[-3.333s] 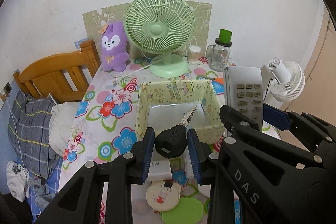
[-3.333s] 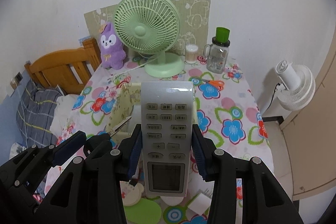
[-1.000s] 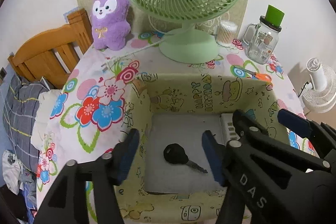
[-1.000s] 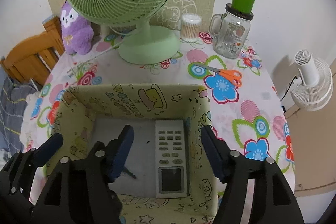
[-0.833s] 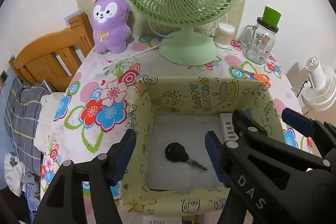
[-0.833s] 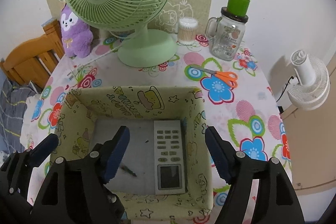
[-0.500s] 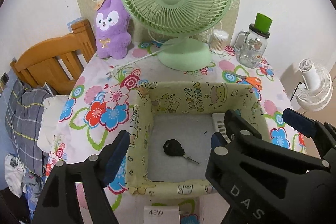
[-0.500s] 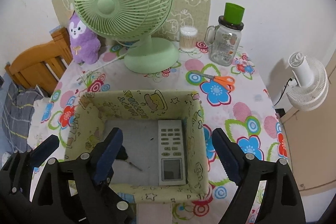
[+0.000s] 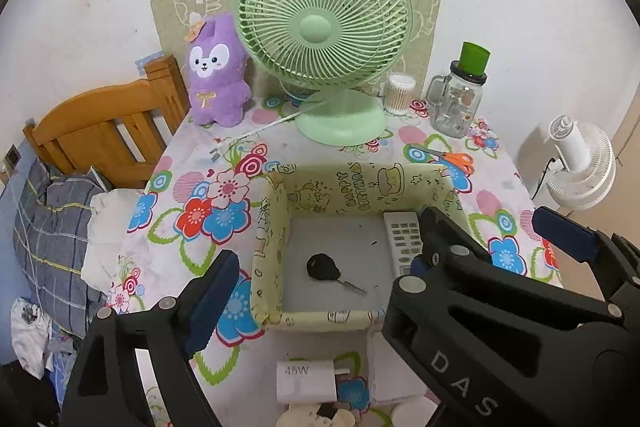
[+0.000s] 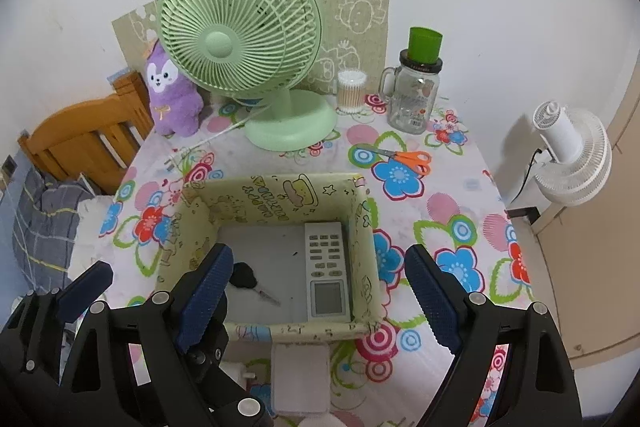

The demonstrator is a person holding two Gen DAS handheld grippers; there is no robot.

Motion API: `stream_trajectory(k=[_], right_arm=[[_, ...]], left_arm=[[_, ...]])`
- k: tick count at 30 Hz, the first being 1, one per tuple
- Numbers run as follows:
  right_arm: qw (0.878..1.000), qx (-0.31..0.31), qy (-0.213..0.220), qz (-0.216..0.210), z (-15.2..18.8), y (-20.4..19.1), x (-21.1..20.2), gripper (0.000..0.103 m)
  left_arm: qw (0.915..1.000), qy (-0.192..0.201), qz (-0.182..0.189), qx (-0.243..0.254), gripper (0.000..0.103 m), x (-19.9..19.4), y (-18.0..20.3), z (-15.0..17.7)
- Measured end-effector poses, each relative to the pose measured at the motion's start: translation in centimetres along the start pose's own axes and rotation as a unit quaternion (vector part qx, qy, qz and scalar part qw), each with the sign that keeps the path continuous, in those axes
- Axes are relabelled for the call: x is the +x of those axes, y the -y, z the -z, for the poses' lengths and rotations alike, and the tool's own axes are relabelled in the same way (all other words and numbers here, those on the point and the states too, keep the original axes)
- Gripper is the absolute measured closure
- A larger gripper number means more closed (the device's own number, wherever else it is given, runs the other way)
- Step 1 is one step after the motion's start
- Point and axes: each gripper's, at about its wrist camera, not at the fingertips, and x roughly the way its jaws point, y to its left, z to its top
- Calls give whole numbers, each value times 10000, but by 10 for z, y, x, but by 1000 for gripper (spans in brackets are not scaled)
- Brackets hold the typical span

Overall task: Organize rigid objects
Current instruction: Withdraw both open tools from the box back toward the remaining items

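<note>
I've got both tools up over the table, side by side. My left gripper [image 9: 316, 291] is spread wide with nothing between its blue pads. My right gripper [image 10: 316, 291] is spread just as wide and holds nothing either.

Below me sits the yellow cartoon-print box [image 10: 280, 189], open at the top, on the flowered tablecloth [image 10: 452, 203]. Inside it, the black key [image 9: 325, 268] lies flat on the grey floor, its dark head toward ten o'clock and its metal blade pointing to four o'clock. The grey remote control [image 10: 326, 265] lies flat along the box's right wall, buttons at the twelve o'clock end, screen at the six o'clock end. Key and remote are apart, bare floor between them.

At twelve o'clock from the box stands the green desk fan [image 10: 240, 27], upright. At eleven o'clock sits the purple plush toy [image 9: 216, 75]. At one o'clock I see the glass jar with a green cap [image 10: 416, 95], with a tub of cotton swabs [image 10: 351, 91] just beside it. Orange-handled scissors [image 10: 404, 157] lie flat between jar and box. At six o'clock, a white charger marked 45W [image 9: 306, 381] lies near the box's front wall.
</note>
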Motion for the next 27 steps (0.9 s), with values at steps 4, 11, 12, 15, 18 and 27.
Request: stream_trajectory(k=[4, 11, 12, 15, 18, 27], right_arm=[[10000, 4, 34, -19, 4, 0, -12, 13], [9999, 4, 129, -21, 11, 3, -33, 13], [9999, 1, 149, -3, 13, 4, -37, 13], [9998, -9, 193, 8, 17, 5, -47, 13], [9998, -22, 221, 12, 22, 8, -58, 13], [9997, 106, 222, 62, 44, 20, -80, 13]], left_arm=[[10000, 50, -4, 13, 12, -12, 1, 3], [9999, 100, 46, 44, 10, -30, 5, 10], [9999, 97, 58, 46, 10, -32, 5, 12], [9999, 118, 90, 61, 9, -42, 7, 16], [9998, 159, 85, 119, 9, -51, 10, 21], [9997, 140, 133, 122, 9, -72, 14, 42]])
